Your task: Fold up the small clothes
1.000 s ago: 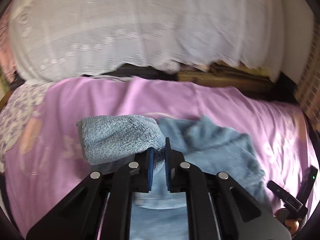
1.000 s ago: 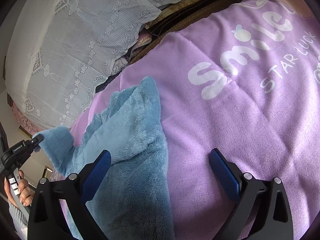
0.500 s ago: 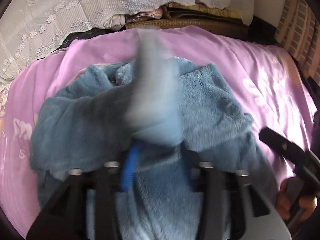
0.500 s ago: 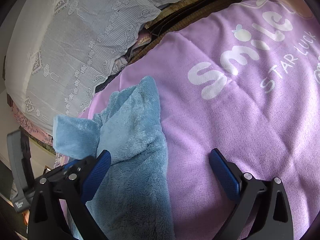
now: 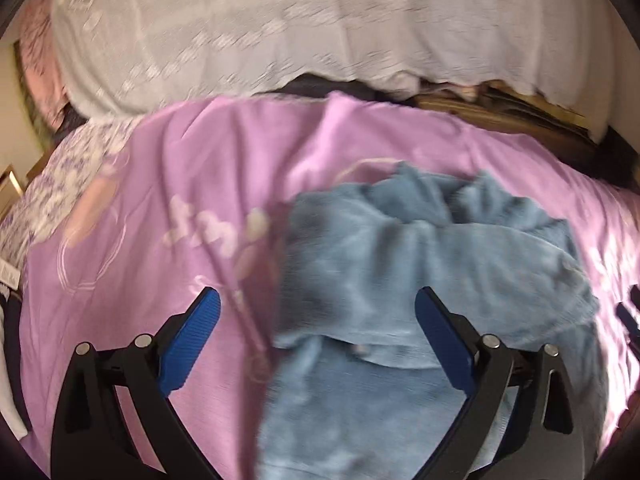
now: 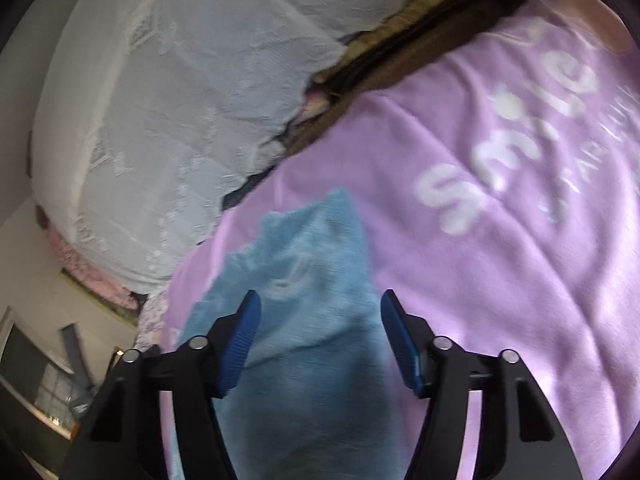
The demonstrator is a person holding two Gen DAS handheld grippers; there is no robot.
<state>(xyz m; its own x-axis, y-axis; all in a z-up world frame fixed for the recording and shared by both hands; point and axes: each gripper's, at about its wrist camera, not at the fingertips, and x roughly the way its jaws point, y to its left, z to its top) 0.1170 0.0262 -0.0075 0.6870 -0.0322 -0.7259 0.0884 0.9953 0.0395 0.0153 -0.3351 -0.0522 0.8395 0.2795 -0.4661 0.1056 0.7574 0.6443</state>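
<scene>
A blue fleece garment [image 5: 420, 280] lay rumpled on a purple sheet [image 5: 192, 184] printed with white lettering, with a white lace cover [image 5: 280, 24] heaped behind it and a floral cloth [image 5: 68, 184] at the sheet's left edge. The left gripper [image 5: 318, 312] had just been opening and stood wide, nothing pressed between its pads, above the garment's left edge. The right gripper [image 6: 320, 332] had just been closing to a middling gap over the fleece, its pads [image 6: 240, 344] not yet pressing it.
</scene>
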